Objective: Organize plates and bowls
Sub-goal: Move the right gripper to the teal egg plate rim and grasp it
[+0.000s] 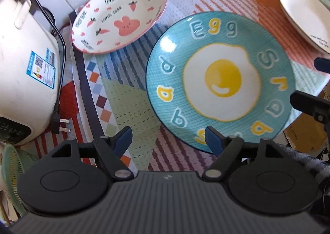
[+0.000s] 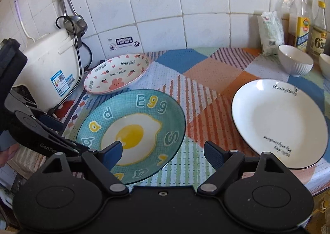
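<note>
A teal plate with a fried-egg picture (image 1: 220,81) lies on the patterned cloth in front of both grippers; it also shows in the right wrist view (image 2: 132,132). A pink-rimmed rabbit plate (image 1: 119,17) lies behind it to the left, also in the right wrist view (image 2: 118,73). A white plate (image 2: 278,122) lies to the right, its edge in the left wrist view (image 1: 303,15). Two white ribbed bowls (image 2: 295,62) stand at the back right. My left gripper (image 1: 168,138) is open and empty over the teal plate's near rim. My right gripper (image 2: 163,153) is open and empty at that plate's near right edge.
A white rice cooker (image 1: 22,64) with a loose black cord and plug (image 1: 59,124) stands at the left against the tiled wall. Oil and sauce bottles (image 2: 301,19) and a white bag (image 2: 270,33) stand at the back right. The table's front edge is just below the plates.
</note>
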A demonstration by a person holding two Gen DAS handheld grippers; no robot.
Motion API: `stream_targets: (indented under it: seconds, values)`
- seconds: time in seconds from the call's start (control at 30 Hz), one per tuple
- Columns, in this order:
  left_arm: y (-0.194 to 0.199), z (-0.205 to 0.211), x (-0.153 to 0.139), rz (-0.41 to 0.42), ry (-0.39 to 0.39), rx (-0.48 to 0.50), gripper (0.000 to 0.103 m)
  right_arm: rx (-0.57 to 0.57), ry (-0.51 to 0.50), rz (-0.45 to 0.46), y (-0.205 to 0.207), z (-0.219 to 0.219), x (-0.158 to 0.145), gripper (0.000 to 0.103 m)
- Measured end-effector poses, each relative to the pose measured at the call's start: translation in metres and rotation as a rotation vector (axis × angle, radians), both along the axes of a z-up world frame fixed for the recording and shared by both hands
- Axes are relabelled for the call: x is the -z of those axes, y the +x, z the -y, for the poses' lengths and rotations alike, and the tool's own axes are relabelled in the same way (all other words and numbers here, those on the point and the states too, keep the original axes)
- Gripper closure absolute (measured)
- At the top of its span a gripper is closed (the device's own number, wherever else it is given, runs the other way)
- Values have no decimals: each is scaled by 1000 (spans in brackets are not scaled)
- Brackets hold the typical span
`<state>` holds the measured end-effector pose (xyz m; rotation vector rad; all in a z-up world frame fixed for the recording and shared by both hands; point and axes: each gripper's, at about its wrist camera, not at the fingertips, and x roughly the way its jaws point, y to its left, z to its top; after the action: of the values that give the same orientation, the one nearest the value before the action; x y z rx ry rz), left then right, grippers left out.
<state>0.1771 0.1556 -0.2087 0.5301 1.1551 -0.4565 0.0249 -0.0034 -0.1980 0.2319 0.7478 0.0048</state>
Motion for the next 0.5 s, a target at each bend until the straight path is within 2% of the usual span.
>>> stream_targets:
  seconds: [0.2, 0.27, 0.33, 0.4, 0.5]
  values:
    - [14, -8, 9, -73, -65, -59, 22, 15, 67, -34, 10, 3, 21, 17]
    - [16, -8, 11, -79, -70, -69, 22, 35, 115, -33, 12, 7, 25, 25]
    - [18, -7, 13, -83, -80, -62, 24, 42, 156, -35, 15, 10, 25, 27]
    - [19, -8, 13, -102, -105, -44, 34, 49, 177, -38, 18, 12, 26, 29]
    - [20, -9, 14, -133, -146, -53, 47, 61, 191, -66, 24, 14, 33, 44]
